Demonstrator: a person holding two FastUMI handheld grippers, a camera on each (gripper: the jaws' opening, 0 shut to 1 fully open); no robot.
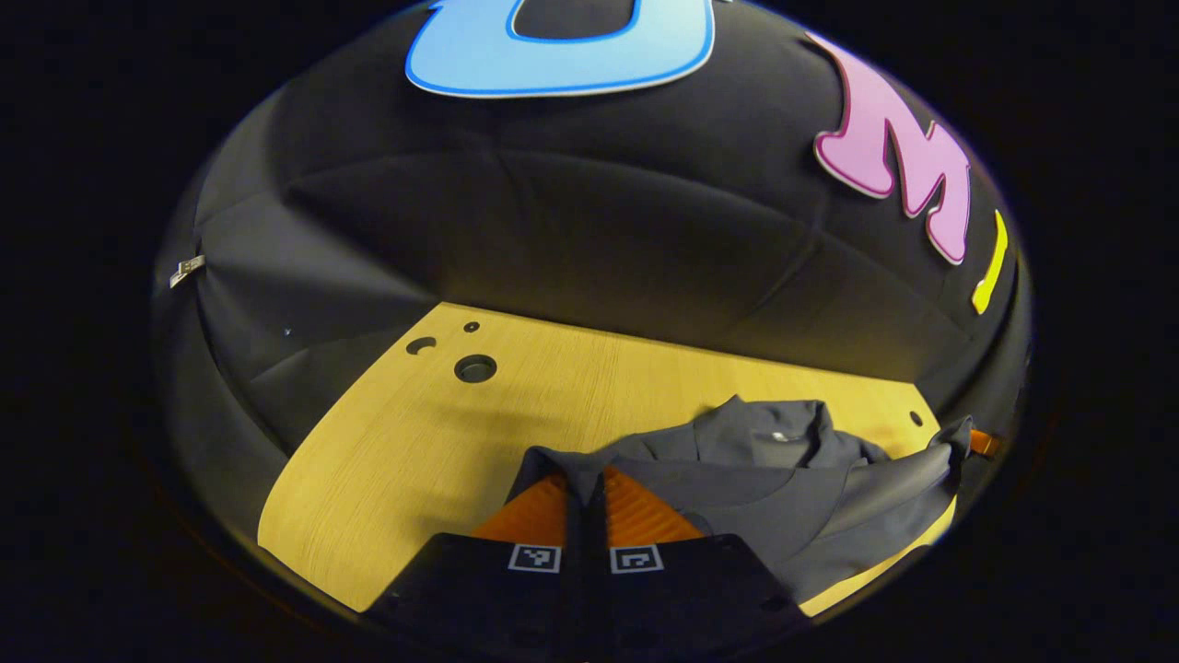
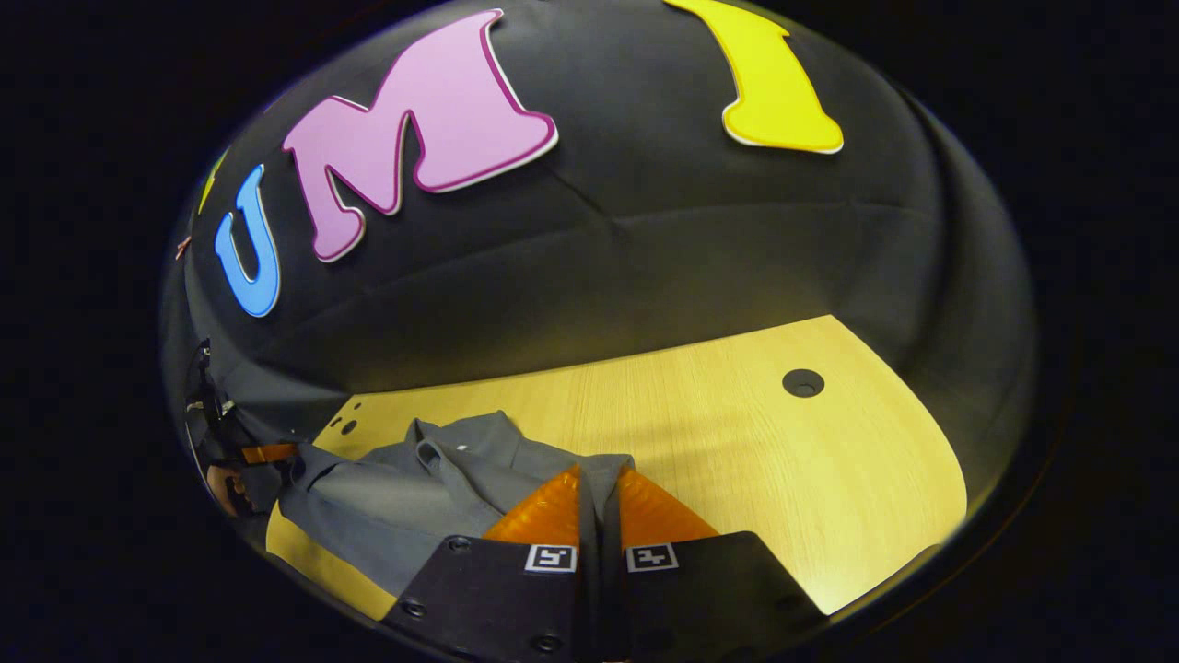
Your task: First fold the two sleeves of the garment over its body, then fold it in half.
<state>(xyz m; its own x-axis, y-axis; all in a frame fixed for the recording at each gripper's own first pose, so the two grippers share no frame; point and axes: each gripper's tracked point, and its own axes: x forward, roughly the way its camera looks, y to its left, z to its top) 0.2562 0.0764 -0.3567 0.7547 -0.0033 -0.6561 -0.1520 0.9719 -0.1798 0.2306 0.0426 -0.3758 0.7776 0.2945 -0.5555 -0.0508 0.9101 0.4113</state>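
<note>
- The left claw (image 1: 583,479) has its two fingers pressed close together with a fold of the grey garment (image 1: 783,502) pinched in the narrow gap between them.
- From that claw the garment spreads away to its right over the wooden surface (image 1: 414,442), its collar lying ahead and to the right of the fingertips.
- In the left gripper view the far edge of the cloth rises to a peak at the right rim, where the tip of the other claw shows just beside it.
- To the left of and beyond the left claw the surface has three round holes (image 1: 474,368).
- The right claw (image 2: 599,483) is likewise closed to a slit, gripping an edge of the garment (image 2: 405,516) between both fingers.
- From this claw the garment stretches to its left, collar ahead and left of the fingertips, lying on the surface (image 2: 783,479).
- At the far left rim of the right gripper view a hand (image 2: 226,488) holds the other claw at the garment's opposite edge.
- Ahead and to the right of the right claw is a single round hole (image 2: 802,382).
</note>
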